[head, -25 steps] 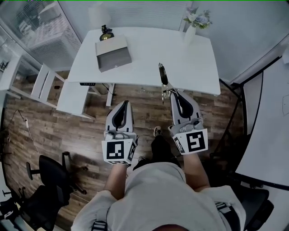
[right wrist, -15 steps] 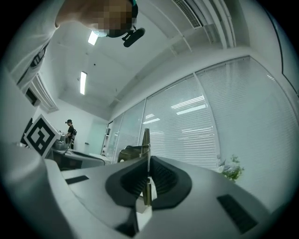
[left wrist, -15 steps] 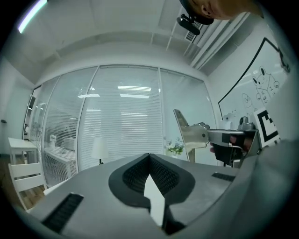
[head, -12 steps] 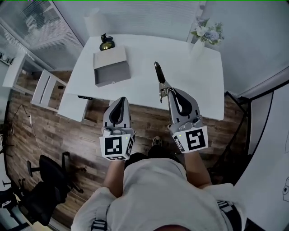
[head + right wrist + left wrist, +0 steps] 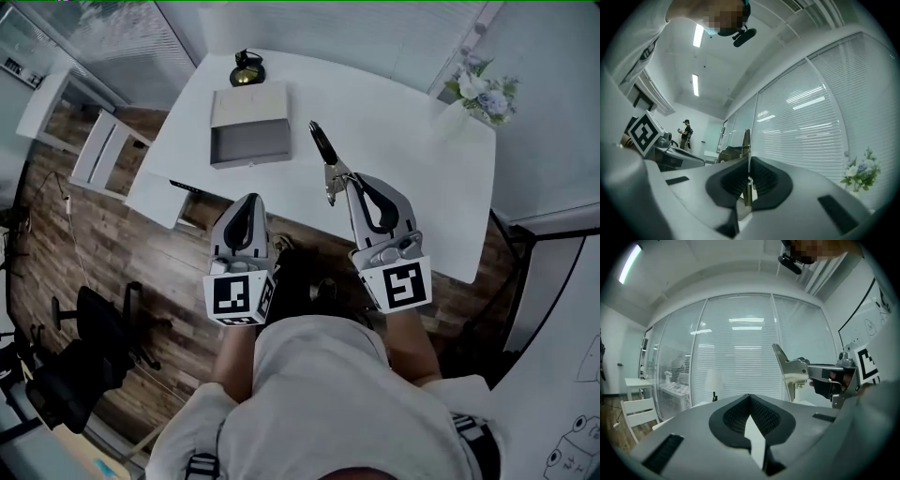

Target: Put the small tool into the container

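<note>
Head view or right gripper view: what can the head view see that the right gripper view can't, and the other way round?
Only the head view shows the grey container on the white table, and the wooden floor. Only the right gripper view shows the ceiling lights and a person far off. Both show the small tool clamped in the right hand-held gripper, and the flowers.
</note>
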